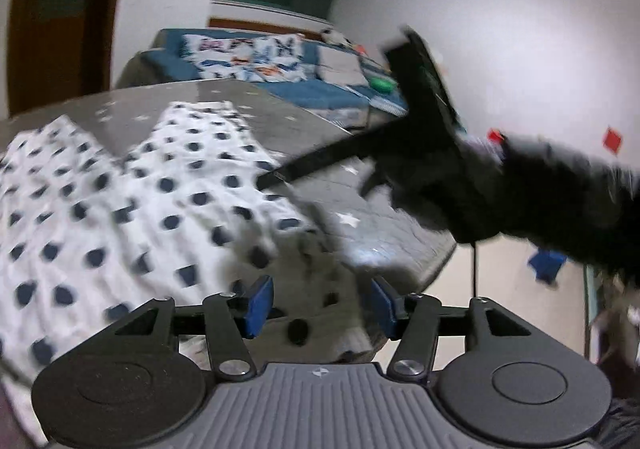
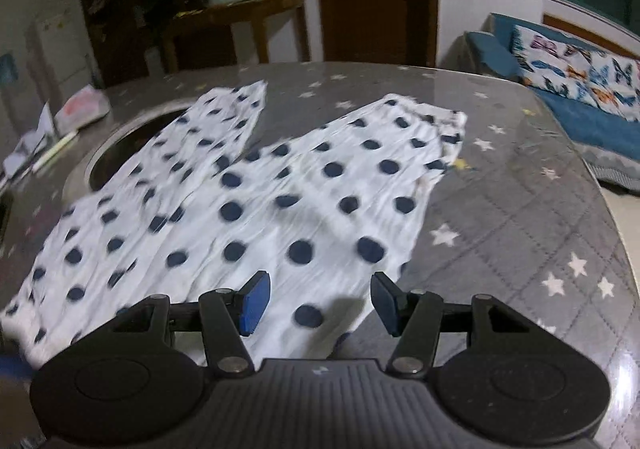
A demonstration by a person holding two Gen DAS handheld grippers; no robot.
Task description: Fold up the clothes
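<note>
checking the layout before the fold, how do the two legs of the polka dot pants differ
The left leg lies over the dark round recess in the table; the right leg rests on the starred table cover. The left leg looks narrower; the right looks wider, its hem rumpled. Both are white with dark dots, spread flat in a V.

Both grippers, left (image 1: 320, 307) and right (image 2: 318, 303), hold jaws apart (nothing gripped).

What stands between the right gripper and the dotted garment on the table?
Nothing visible does. The right gripper has open jaws directly over the near edge of the polka-dot garment, which lies spread on the grey star-patterned table. In the left wrist view, the left gripper is also open above the cloth.
</note>
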